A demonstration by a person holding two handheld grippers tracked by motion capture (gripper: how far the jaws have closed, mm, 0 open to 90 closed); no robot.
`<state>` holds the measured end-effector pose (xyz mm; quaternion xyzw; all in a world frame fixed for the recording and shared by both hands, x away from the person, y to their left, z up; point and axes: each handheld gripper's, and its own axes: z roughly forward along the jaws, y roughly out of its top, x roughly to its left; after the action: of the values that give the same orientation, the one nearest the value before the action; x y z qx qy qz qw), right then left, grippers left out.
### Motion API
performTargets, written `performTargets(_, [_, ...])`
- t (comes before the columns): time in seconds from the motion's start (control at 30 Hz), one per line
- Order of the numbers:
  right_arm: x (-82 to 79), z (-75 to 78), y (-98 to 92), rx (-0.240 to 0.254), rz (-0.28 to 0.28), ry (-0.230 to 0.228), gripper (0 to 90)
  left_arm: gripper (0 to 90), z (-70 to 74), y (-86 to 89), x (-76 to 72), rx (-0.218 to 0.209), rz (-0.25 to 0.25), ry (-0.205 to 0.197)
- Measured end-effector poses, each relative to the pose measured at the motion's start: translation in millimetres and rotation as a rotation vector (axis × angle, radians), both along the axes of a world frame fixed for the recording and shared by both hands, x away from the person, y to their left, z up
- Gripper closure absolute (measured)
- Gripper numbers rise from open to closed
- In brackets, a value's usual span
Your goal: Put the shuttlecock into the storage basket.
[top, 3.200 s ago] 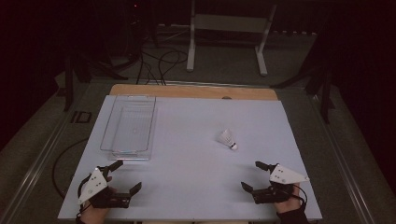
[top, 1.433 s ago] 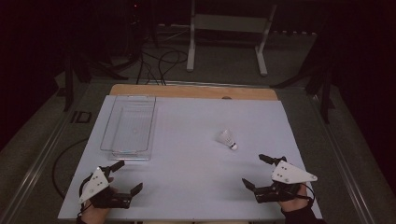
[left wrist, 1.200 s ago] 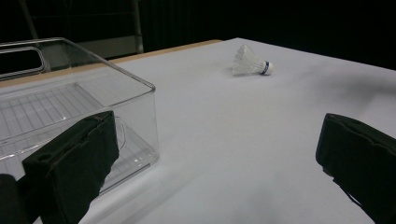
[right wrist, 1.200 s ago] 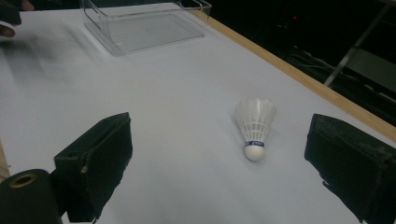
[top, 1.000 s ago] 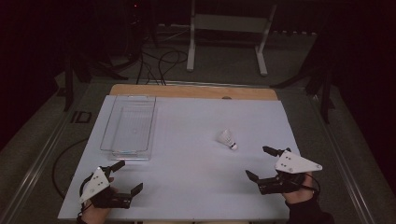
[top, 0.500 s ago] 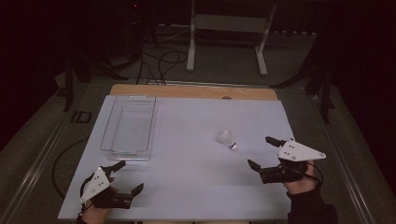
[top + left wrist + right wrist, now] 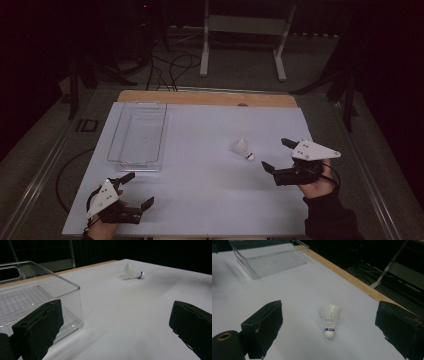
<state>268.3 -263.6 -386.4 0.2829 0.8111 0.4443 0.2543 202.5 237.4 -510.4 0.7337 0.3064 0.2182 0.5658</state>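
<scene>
A white shuttlecock (image 7: 243, 149) with a blue band lies on its side on the white table, right of the middle. It also lies far off in the left gripper view, shuttlecock (image 7: 133, 272), and close ahead in the right gripper view, shuttlecock (image 7: 330, 320), cork end toward the camera. My right gripper (image 7: 279, 155) hovers open just right of it, jaws wide apart and empty. My left gripper (image 7: 138, 190) rests open near the table's front left corner, holding nothing.
A clear plastic tray (image 7: 138, 135) stands empty at the left of the table, just beyond my left gripper; its near corner (image 7: 75, 290) is close to the left jaw. A wooden strip (image 7: 205, 97) edges the far side. Cables and a metal stand lie on the floor behind.
My right gripper has risen from the front right edge and travelled forward and leftward toward the shuttlecock, staying open. The left gripper and the shuttlecock have not moved.
</scene>
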Motion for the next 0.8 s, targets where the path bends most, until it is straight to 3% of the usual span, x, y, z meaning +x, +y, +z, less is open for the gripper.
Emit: performTargets(0.8, [35.3,-6.0,11.3,-0.057,-0.01,0.089,7.8,0.0,-0.4,-0.7,0.1,0.003,-0.005,0.001])
